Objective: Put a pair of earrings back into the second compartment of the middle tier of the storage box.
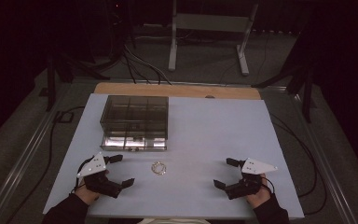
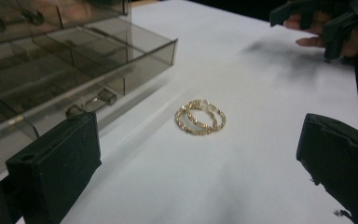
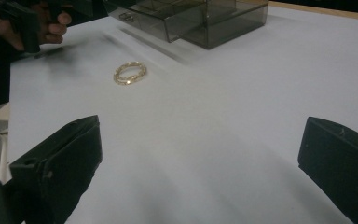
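A pair of gold hoop earrings (image 1: 158, 168) (image 2: 200, 117) (image 3: 129, 73) lies on the white table sheet, just in front of a smoky clear organiser box (image 1: 134, 121) (image 2: 51, 60) (image 3: 191, 18) whose bottom drawer is pulled out. My left gripper (image 1: 121, 170) (image 2: 200, 163) rests at the near left, jaws wide apart and empty, pointing toward the earrings. Over at the near right my right gripper (image 1: 224, 172) (image 3: 200, 163) is also open and holds nothing, aimed left across the sheet.
The white sheet (image 1: 214, 126) covers a wooden tabletop whose far edge (image 1: 177, 89) shows beyond it. Cables and a metal stand (image 1: 209, 37) sit on the floor behind. A person's hands hold both grippers at the near edge.
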`<control>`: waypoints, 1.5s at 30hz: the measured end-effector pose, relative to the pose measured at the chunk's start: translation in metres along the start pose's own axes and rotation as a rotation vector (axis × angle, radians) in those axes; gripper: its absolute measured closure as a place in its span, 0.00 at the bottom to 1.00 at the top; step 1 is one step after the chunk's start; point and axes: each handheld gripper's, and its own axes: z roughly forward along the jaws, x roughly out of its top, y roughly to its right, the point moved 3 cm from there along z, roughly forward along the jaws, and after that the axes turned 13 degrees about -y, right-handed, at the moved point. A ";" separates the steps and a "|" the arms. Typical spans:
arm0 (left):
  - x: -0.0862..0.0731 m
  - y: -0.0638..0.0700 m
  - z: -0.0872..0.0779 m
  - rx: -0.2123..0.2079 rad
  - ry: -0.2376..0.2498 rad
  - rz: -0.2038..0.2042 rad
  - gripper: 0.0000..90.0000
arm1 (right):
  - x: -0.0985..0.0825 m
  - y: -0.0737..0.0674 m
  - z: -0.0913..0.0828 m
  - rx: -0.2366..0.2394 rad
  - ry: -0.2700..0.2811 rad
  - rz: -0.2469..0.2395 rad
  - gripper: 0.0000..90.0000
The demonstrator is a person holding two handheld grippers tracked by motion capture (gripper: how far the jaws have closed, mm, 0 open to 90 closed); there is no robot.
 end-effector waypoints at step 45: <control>0.058 0.018 -0.010 0.016 0.004 0.008 0.01 | 0.003 -0.002 0.005 -0.026 -0.016 -0.017 0.00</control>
